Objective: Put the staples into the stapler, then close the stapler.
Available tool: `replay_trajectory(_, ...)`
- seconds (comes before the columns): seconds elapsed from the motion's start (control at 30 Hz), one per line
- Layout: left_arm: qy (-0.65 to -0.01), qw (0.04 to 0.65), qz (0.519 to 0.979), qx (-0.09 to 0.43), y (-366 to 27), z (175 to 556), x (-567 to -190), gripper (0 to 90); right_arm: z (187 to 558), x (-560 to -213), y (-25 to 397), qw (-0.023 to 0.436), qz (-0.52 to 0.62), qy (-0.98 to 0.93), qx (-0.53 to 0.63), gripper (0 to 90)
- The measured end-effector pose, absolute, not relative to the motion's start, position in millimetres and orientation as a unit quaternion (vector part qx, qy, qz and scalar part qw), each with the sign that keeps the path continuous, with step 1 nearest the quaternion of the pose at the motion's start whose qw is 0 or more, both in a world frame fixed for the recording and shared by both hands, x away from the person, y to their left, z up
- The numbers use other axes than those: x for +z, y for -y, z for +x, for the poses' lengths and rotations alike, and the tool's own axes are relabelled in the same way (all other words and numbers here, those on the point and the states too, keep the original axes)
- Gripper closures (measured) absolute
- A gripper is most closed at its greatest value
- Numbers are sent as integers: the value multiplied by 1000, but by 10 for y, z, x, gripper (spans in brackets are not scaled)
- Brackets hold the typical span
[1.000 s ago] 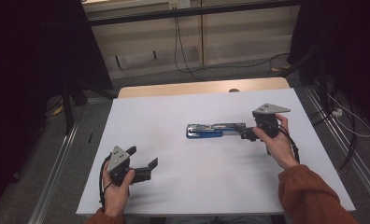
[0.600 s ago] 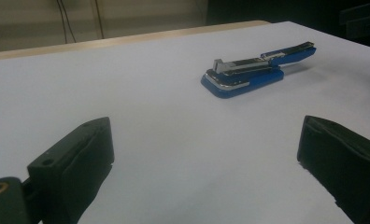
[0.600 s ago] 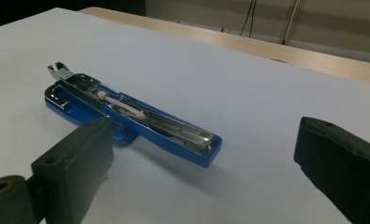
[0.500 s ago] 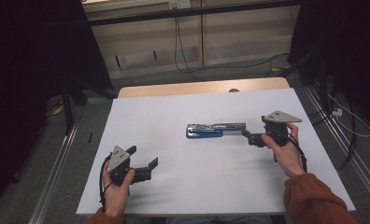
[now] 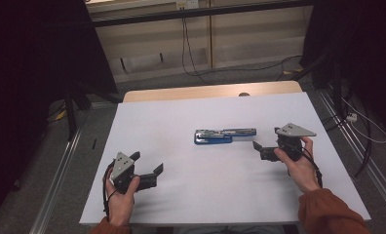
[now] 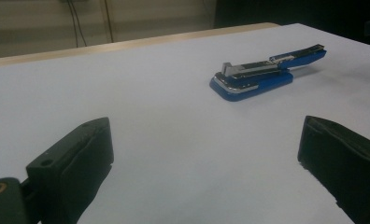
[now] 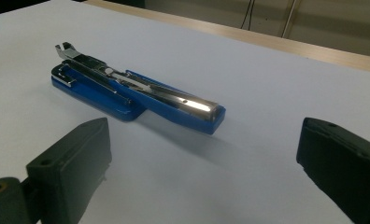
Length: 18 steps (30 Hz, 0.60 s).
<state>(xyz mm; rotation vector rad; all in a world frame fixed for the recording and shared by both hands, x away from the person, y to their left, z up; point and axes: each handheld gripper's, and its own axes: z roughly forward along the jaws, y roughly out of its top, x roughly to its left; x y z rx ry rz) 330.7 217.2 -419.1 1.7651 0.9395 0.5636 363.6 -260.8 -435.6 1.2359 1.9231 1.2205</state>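
Observation:
A blue stapler (image 5: 225,135) with a shiny metal top lies flat at the middle of the white table, lengthwise left to right. My right gripper (image 5: 259,150) is open just right of it, a short gap away, jaws pointing at its right end. In the right gripper view the stapler (image 7: 136,91) lies ahead and to the left of the open gripper (image 7: 202,135), with nothing between the jaws. My left gripper (image 5: 147,163) rests open near the front left of the table, far from the stapler. The left gripper view shows the stapler (image 6: 267,72) well ahead of the open gripper (image 6: 204,133).
The white table top (image 5: 191,204) has a bare wooden strip (image 5: 210,91) along its far edge. Metal rails (image 5: 59,170) run along the floor on both sides. Cables (image 5: 361,131) lie on the floor at the right and behind.
My right gripper has drawn back from the stapler's right end, moving right and toward the near edge. The stapler and the left gripper have stayed put.

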Motion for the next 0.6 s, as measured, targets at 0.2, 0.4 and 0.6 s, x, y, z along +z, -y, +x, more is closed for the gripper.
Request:
replay_trajectory(0.2, -380, 506, 742, 221, -2163, 3324, -4204, 45, 3664, -4376, 2592, 265, 458, -717, 453, 29)
replay_trajectory(0.4, -381, 511, 744, 198, -2148, 3353, -4212, 55, 3708, -4384, 2560, 253, 454, -720, 459, 31)
replay_trajectory(0.6, -378, 516, 741, 207, -2130, 3385, -4198, 62, 3700, -4378, 2557, 237, 451, -722, 469, 36)
